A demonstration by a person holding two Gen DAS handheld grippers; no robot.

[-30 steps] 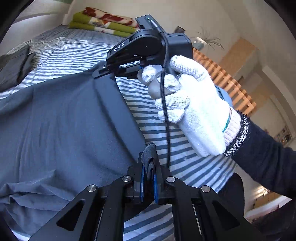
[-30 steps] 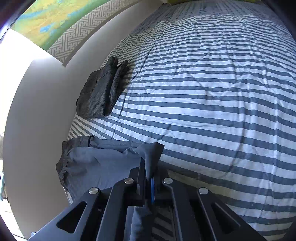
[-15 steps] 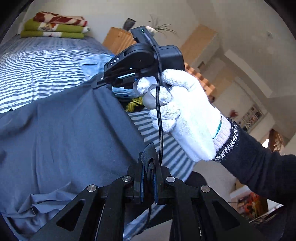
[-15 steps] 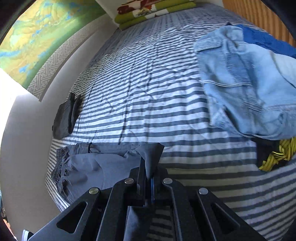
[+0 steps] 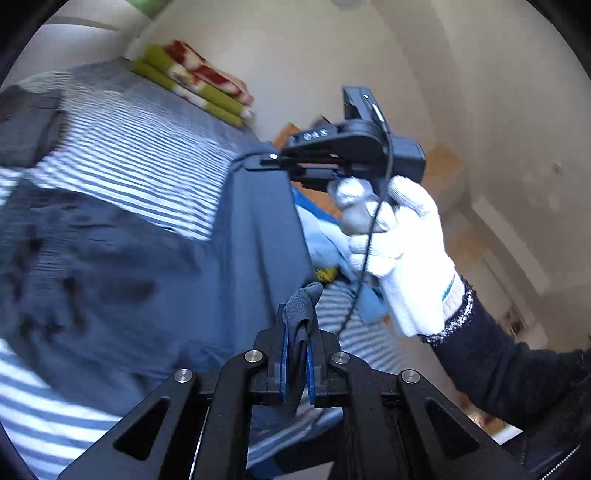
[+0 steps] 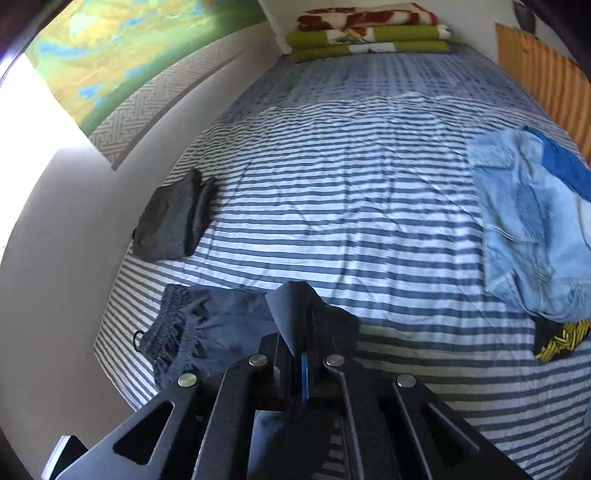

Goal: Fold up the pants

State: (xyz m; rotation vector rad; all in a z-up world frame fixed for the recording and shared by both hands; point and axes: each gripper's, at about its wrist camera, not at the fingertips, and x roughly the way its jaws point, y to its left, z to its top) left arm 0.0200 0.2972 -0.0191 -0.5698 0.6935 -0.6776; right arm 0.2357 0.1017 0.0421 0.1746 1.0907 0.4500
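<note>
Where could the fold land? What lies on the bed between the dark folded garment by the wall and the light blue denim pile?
Only bare striped sheet separates the dark folded garment from the denim pile, as the right wrist view shows.

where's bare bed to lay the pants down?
Widest free patch: the middle of the striped bed, between the dark folded garment by the wall and the denim pile. The near edge is crowded by the grey pants; the far end holds folded blankets.
</note>
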